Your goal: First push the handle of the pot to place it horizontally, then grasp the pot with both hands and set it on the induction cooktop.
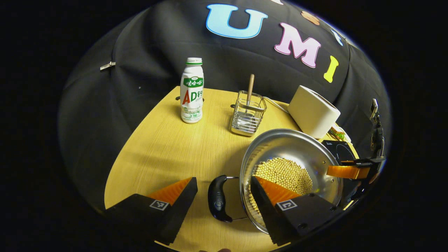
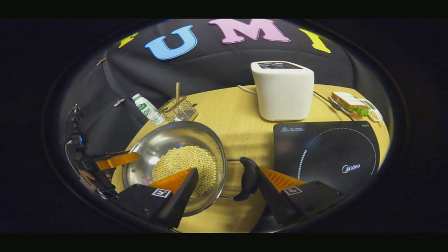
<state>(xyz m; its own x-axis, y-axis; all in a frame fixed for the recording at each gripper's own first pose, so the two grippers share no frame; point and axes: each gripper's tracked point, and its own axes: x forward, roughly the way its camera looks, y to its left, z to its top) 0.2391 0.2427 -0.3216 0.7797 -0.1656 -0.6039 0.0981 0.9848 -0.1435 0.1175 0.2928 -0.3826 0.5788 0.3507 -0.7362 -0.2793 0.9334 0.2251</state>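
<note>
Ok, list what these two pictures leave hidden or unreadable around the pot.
- Left gripper view: the pot has its near rim behind the left gripper, whose one finger covers it.
- Right gripper view: the right gripper hides whether its fingers touch the pot handle.
- Right gripper view: the sandwich plate is small at the edge, its contents unclear.

Square black-and-white tags on left gripper [image 1: 220,196], right gripper [image 2: 224,190].

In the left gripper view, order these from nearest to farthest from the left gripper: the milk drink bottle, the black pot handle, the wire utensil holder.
From the left gripper:
1. Black pot handle, between its open fingers.
2. Wire utensil holder, farther back, right of centre.
3. Milk drink bottle, near the table's far edge, on the left.
</note>
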